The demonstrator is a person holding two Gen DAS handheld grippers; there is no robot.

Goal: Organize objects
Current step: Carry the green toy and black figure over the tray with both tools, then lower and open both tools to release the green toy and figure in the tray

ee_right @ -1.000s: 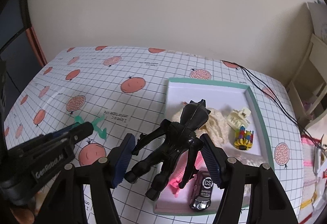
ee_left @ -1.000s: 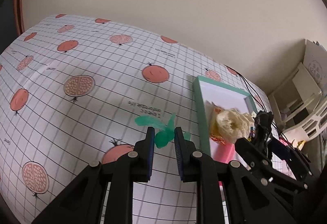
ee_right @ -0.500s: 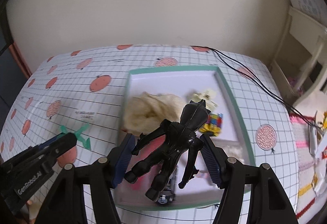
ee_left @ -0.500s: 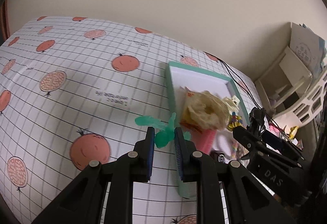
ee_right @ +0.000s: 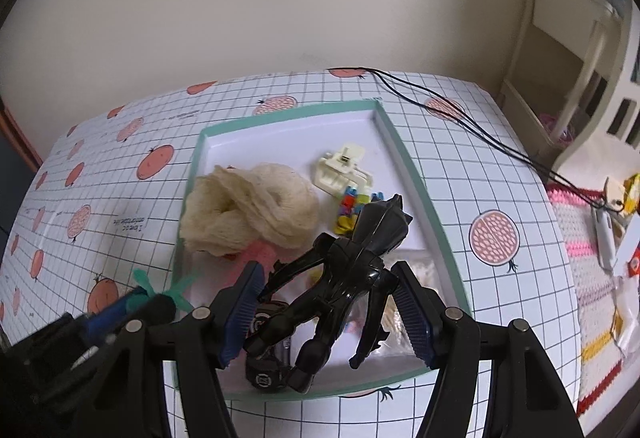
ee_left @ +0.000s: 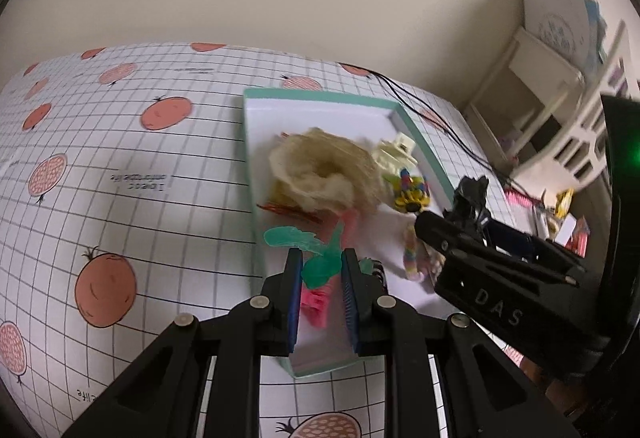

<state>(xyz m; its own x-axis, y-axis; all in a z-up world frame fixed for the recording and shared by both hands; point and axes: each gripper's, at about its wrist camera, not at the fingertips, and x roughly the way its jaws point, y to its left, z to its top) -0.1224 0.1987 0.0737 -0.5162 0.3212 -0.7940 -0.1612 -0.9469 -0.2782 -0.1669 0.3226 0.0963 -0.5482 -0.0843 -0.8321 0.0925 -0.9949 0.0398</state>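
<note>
Glossy black moulded plastic on the figure. Translucent green plastic, thin and smooth, on the leafy piece. Soft, fuzzy cream cloth in the scrunchie. Smooth matt card, white inside with teal rim, on the tray. Smooth printed sheet over the tabletop. Matt black plastic with ribbed blue pads.

Green plastic toy and black figure held above teal-rimmed tray of small toys

1. A gridded tablecloth printed with orange fruit is spread over the table.
2. Black cables are laid across it.
3. A cream shelf unit is stood against the wall.
</note>
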